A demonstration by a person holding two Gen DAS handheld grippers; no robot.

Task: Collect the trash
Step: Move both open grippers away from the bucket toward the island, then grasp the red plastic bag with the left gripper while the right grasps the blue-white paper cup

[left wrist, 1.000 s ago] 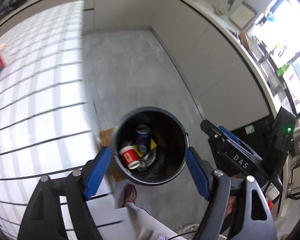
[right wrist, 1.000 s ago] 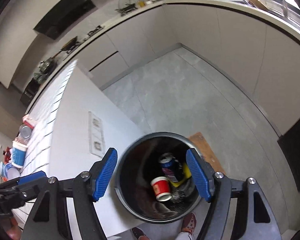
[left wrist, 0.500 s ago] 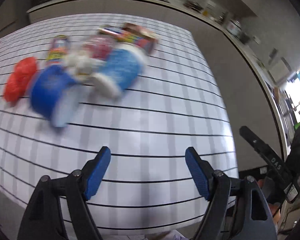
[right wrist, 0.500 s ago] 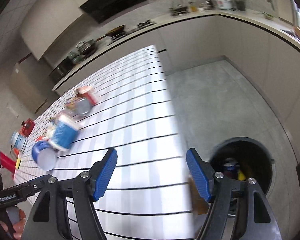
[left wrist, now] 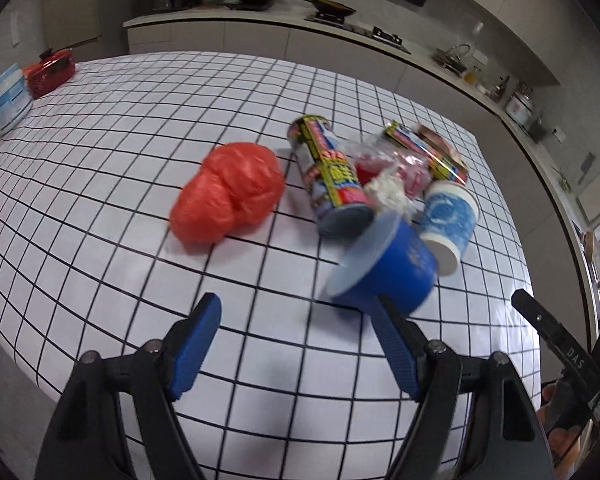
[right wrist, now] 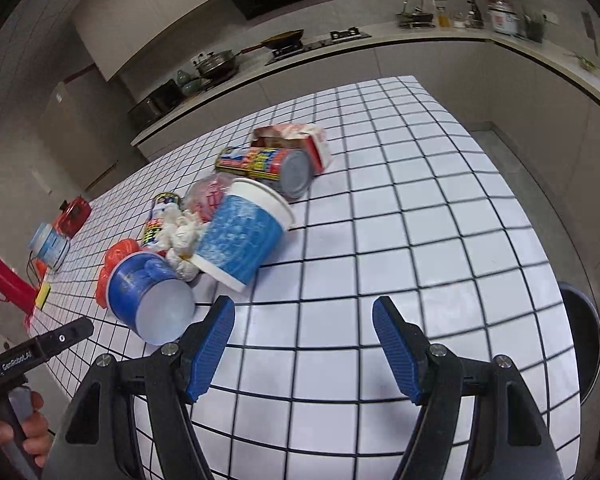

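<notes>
Trash lies in a heap on the checked table (left wrist: 100, 168): a red plastic bag (left wrist: 228, 198), a colourful can (left wrist: 328, 176), a dark blue cup (left wrist: 384, 268) on its side, a light blue paper cup (left wrist: 448, 220), crumpled tissue (left wrist: 386, 190), a second can (right wrist: 268, 166) and a torn carton (right wrist: 296, 138). My left gripper (left wrist: 296, 344) is open and empty, just short of the dark blue cup. My right gripper (right wrist: 304, 344) is open and empty, in front of the light blue cup (right wrist: 240, 236) and the dark blue cup (right wrist: 148, 296).
The black trash bin (right wrist: 584, 340) stands on the floor past the table's right edge. A red case (left wrist: 50, 72) and a white-blue tub (left wrist: 6, 100) sit at the table's far left. Kitchen counters (right wrist: 380, 40) run along the back wall.
Both grippers have swung away from above the bin to face the trash heap on the table and have moved closer to it. Both stay open and empty.
</notes>
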